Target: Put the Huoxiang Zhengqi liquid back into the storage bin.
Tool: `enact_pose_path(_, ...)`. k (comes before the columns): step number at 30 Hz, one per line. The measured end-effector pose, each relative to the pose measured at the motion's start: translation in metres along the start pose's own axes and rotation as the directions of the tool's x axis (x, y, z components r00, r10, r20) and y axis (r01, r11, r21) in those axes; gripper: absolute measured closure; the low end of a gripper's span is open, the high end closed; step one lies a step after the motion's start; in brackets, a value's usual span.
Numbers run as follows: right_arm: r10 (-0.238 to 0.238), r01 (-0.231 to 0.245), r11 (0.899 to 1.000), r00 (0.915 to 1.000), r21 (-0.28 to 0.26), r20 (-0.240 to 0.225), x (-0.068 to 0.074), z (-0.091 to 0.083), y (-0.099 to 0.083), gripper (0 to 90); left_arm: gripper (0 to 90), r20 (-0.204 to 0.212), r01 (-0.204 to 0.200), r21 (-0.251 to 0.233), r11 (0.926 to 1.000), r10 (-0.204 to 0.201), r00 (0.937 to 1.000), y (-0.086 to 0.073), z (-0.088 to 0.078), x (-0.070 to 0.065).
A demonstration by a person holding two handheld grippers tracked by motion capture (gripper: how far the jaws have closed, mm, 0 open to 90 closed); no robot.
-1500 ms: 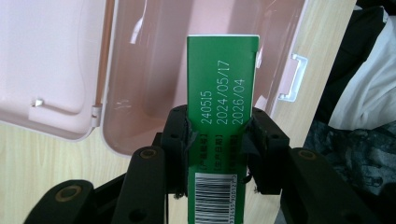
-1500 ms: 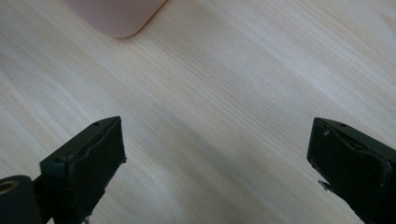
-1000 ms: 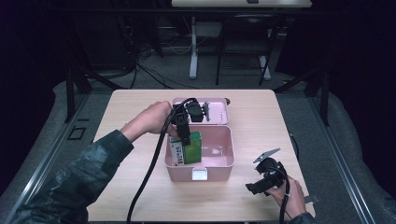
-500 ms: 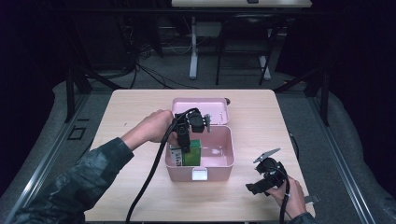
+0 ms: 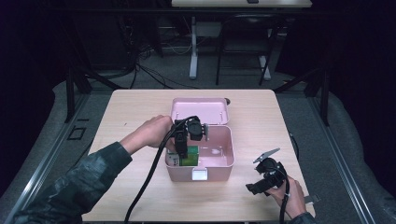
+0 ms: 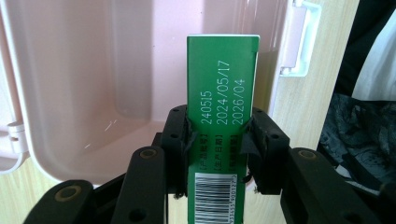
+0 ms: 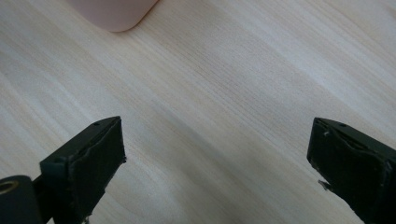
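In the high view, a pink box [image 5: 205, 161] sits in the middle of the frame on a wooden table [image 5: 130, 107], with its lid flipped back toward the top of the frame so things can go in. The left gripper [image 5: 182, 151] comes in from the lower left, held by a hand [image 5: 147, 133], and points down into the left side of the box. It holds a green carton [image 5: 189, 158], which is now low inside the box, close to the left wall. I think the carton is being set down there so it stands neatly against that wall. The right gripper [image 5: 264, 179] waits at the lower right of the frame, on the table and well apart from the box, so it is out of the way. In the left gripper view, the green carton [image 6: 222, 107] stands tall in the middle of the frame, and the two black jaws squeeze it tight from both sides near the bottom. The pink box [image 6: 93, 84] spreads across the upper left behind it, and a white clasp [image 6: 296, 42] shows at the upper right. In the right gripper view, the right gripper [image 7: 217, 163] has its jaws spread wide with nothing between them, just bare table [image 7: 219, 88]. A pink corner of the box [image 7: 114, 14] peeks in at the top left.
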State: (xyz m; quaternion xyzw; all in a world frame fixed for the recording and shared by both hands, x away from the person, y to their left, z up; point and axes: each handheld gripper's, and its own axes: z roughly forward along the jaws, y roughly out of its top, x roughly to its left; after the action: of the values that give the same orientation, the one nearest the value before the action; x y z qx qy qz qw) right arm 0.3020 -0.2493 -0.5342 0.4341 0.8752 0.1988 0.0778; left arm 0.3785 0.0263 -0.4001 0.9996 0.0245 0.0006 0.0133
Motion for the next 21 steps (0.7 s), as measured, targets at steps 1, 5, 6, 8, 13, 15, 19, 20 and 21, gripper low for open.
enact_pose_path(1,0.003,-0.003,1.0,1.0,0.0,-0.005,0.0,0.0,0.0,3.5,63.8,-0.004,-0.007,0.001,1.0,0.007,1.0,0.0,0.001,0.0)
enact_pose_path(5,0.001,-0.001,1.0,1.0,0.002,-0.004,0.0,0.0,0.0,3.5,63.8,0.007,-0.004,-0.007,1.0,0.004,1.0,0.0,0.004,-0.002)
enact_pose_path(6,0.001,-0.001,1.0,1.0,0.003,-0.004,0.0,0.0,0.0,3.5,63.8,0.006,-0.003,-0.014,0.9999,0.003,1.0,0.0,0.005,-0.002)
enact_pose_path(8,0.006,-0.006,1.0,1.0,0.005,-0.006,0.0,0.0,0.0,3.5,63.8,0.008,-0.004,-0.016,0.9999,0.004,1.0,-0.001,0.007,-0.002)
enact_pose_path(13,0.003,-0.003,1.0,1.0,0.008,-0.003,0.0,0.0,0.0,3.5,63.8,0.012,-0.026,-0.01,0.9996,0.026,0.9996,-0.002,0.011,-0.002)
enact_pose_path(15,0.0,0.0,1.0,1.0,0.01,-0.003,-0.001,0.0,0.0,3.5,63.7,0.02,-0.023,-0.011,0.9997,0.023,0.9995,-0.003,0.012,-0.001)
enact_pose_path(19,-0.006,0.006,1.0,1.0,0.009,0.001,-0.001,0.001,0.0,3.5,63.7,0.021,-0.029,-0.013,0.9995,0.029,0.9994,-0.003,0.013,-0.001)
enact_pose_path(20,0.004,-0.004,1.0,1.0,0.016,-0.005,0.0,0.001,0.0,3.5,63.7,0.021,-0.03,-0.016,0.9994,0.03,0.9993,-0.003,0.014,-0.001)
enact_pose_path(21,0.007,-0.007,1.0,1.0,0.018,-0.006,0.0,0.001,0.0,3.5,63.7,0.016,-0.031,-0.014,0.9994,0.032,0.9994,-0.003,0.014,-0.002)
